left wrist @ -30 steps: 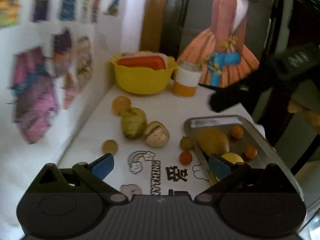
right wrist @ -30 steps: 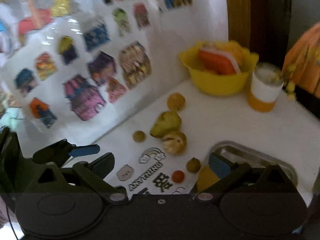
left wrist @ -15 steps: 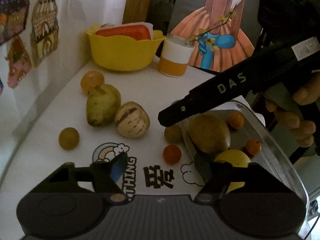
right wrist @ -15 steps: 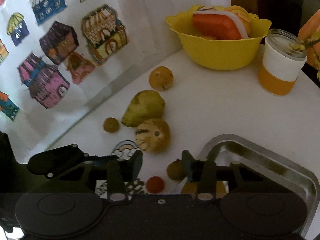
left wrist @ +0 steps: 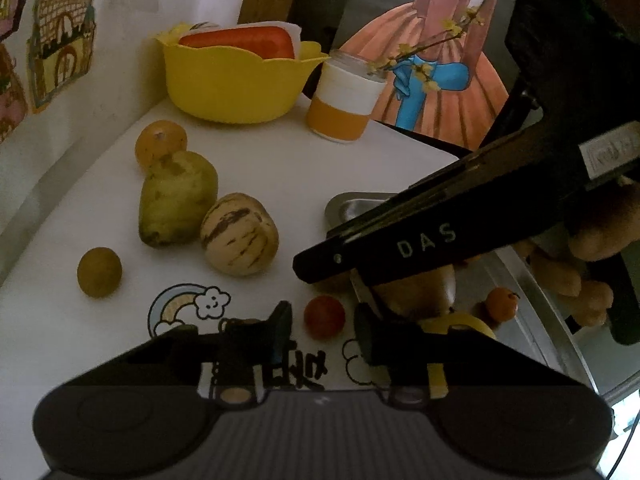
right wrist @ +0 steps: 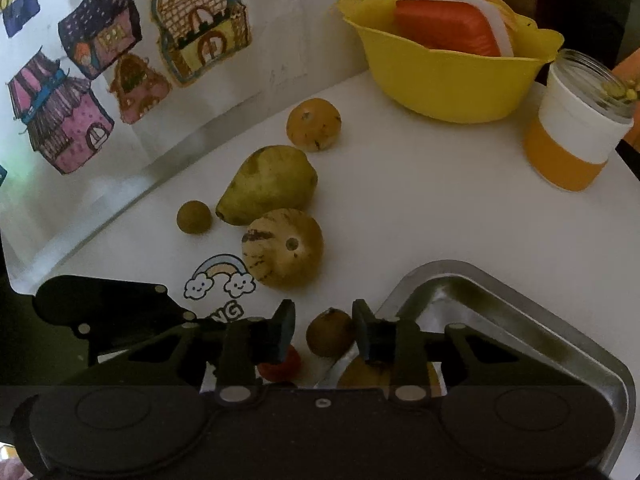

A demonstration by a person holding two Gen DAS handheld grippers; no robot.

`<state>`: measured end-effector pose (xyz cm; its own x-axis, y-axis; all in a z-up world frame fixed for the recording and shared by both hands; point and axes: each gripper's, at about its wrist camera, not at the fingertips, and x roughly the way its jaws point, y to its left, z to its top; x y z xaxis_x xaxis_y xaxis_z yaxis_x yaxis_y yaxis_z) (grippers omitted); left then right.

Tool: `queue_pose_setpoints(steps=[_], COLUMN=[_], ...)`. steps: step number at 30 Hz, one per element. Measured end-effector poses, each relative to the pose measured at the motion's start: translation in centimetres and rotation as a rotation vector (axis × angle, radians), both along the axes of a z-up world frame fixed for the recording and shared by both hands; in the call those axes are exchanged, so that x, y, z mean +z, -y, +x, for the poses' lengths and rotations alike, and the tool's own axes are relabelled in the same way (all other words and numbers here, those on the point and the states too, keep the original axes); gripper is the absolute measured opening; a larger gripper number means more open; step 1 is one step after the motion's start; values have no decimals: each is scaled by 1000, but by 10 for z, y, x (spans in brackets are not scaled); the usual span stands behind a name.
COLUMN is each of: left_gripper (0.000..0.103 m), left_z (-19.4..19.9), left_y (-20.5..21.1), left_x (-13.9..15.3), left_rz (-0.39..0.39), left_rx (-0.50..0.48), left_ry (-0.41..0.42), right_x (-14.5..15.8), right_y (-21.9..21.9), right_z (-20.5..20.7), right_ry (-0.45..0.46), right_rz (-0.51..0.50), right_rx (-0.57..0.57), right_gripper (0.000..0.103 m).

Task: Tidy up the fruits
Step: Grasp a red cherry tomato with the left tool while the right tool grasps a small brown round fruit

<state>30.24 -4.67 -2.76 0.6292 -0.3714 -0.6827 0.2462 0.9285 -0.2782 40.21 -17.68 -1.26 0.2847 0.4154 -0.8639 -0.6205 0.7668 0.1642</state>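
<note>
- The left gripper (left wrist: 323,322) is seen partly open, low over the white table (left wrist: 280,168); a small red fruit (left wrist: 324,317) lies on the table between its fingers, untouched.
- The right gripper (right wrist: 323,330) is likewise partly open; a small brown fruit (right wrist: 329,332) sits between its fingers beside the tray's (right wrist: 520,300) left rim. Contact cannot be told.
- A pear (right wrist: 269,185), a striped melon (right wrist: 283,253), an orange fruit (right wrist: 313,124) and a small round fruit (right wrist: 194,217) lie loose on the table.
- In the tray, a large brown fruit (left wrist: 420,290), a yellow fruit (left wrist: 460,326) and a small orange fruit (left wrist: 501,304) are seen.
- A yellow bowl (right wrist: 448,76) and a jar (right wrist: 572,140) stand behind.
</note>
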Motion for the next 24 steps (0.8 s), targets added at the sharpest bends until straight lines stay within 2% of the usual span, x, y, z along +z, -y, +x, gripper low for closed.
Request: queue_pose_setpoints(steps=[3,6,10,12,16,24], left_gripper=[25,23,23,22,22,22], left_z=[2,1,0,-2,-6,-11], left_y=[3,3,1,-2,-7,-11], left_x=[1,1,2,3,4,7], left_rz=[10,15,13,13,17,16], left_rx=[-5,-4,11,21,37,55], left_ry=[-6,-10,-22,-26,-28,-38], right_x=[-1,-1,0,1,3,11], right_y=[-1,-3,-6,-9,-13,-11], right_z=[-1,-2,-4,-6,-9,-16], right_ry=[20,36,57,68,90,99], right_rz=[-10,-16,-36,-53,-71,-29], right_rx=[8,16,28,39,56,49], right_gripper=[33,33,31,26,26,26])
